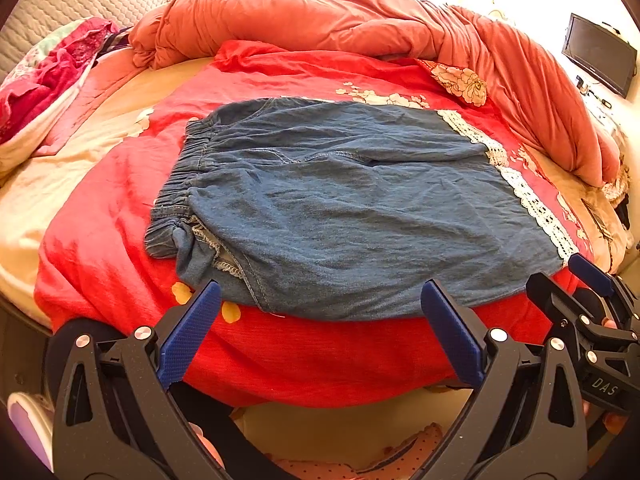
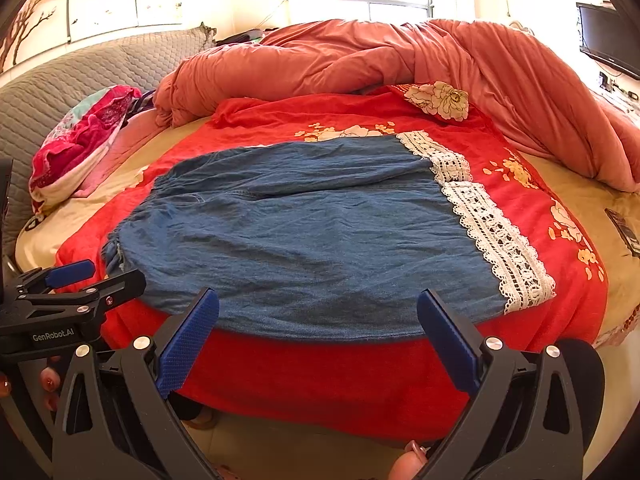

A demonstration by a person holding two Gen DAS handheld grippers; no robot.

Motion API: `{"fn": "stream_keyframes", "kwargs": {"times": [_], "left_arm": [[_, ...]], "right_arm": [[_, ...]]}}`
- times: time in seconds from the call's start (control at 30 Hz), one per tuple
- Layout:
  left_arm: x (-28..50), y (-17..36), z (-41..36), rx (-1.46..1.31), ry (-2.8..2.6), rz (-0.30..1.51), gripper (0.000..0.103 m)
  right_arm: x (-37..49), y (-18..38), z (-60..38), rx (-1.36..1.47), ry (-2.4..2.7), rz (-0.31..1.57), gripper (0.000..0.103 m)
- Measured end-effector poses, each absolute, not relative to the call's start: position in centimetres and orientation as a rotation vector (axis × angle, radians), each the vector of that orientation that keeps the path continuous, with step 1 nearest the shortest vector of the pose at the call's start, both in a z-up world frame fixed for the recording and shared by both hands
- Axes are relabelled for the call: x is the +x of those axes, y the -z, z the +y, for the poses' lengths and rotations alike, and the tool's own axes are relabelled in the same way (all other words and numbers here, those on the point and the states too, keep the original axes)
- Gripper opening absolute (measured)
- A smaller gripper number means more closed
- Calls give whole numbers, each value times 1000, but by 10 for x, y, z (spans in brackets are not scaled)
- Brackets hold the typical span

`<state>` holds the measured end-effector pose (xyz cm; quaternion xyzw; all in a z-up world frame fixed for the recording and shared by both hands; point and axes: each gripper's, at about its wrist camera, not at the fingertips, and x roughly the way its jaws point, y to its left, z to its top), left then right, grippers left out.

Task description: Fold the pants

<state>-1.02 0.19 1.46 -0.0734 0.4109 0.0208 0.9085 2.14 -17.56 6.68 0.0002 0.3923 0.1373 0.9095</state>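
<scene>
Blue denim pants (image 1: 344, 208) with a white lace hem (image 1: 524, 196) lie flat, folded in half, on a red floral blanket (image 1: 280, 352) over the bed. The elastic waistband (image 1: 180, 184) is at the left, the lace hem at the right. My left gripper (image 1: 320, 312) is open and empty, just before the pants' near edge. My right gripper (image 2: 318, 320) is open and empty at the near edge of the pants (image 2: 312, 232), whose lace hem (image 2: 492, 232) lies to the right. Each gripper shows at the edge of the other's view, the right one (image 1: 588, 300) and the left one (image 2: 76, 284).
A bunched salmon duvet (image 1: 360, 16) lies across the back of the bed. A pink floral pillow (image 1: 48, 76) sits at the left by a grey quilted headboard (image 2: 60, 80). A TV (image 1: 600, 56) hangs at the right. A dark object (image 2: 624, 232) lies on the bed's right edge.
</scene>
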Motion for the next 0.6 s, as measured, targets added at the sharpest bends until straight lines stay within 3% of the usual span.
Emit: {"fn": "stream_keyframes", "kwargs": {"times": [0.6], "left_arm": [[-12,-15,0,-151,-41,844,94]], "right_arm": [[20,-68,-176,-5,-274,808,99]]}}
